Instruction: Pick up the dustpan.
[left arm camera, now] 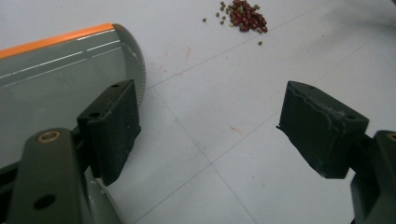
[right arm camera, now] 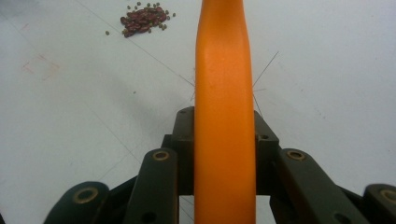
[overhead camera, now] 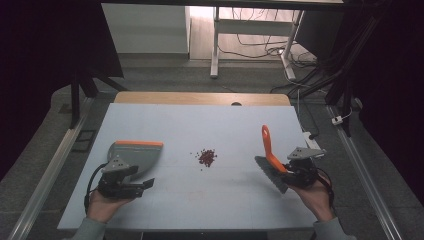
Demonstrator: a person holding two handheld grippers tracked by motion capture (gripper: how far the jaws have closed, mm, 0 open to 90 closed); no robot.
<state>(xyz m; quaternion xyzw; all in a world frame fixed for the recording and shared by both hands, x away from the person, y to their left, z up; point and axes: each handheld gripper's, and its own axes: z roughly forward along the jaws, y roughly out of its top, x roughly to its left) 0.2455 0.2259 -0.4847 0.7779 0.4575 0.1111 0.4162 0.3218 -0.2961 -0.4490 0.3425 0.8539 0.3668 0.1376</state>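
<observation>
While the right hand-held gripper clamps the brush, the left hand-held gripper gapes beside the empty dustpan.

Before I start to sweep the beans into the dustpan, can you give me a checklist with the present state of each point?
1. Right gripper shut on the brush handle: ok.
2. Left gripper holds the dustpan: not ok; it is open, the pan lies beside one jaw.
3. Beans in one pile between pan and brush: ok.
4. Brush bristles on the table: cannot tell.

All three views share the beans.
</observation>
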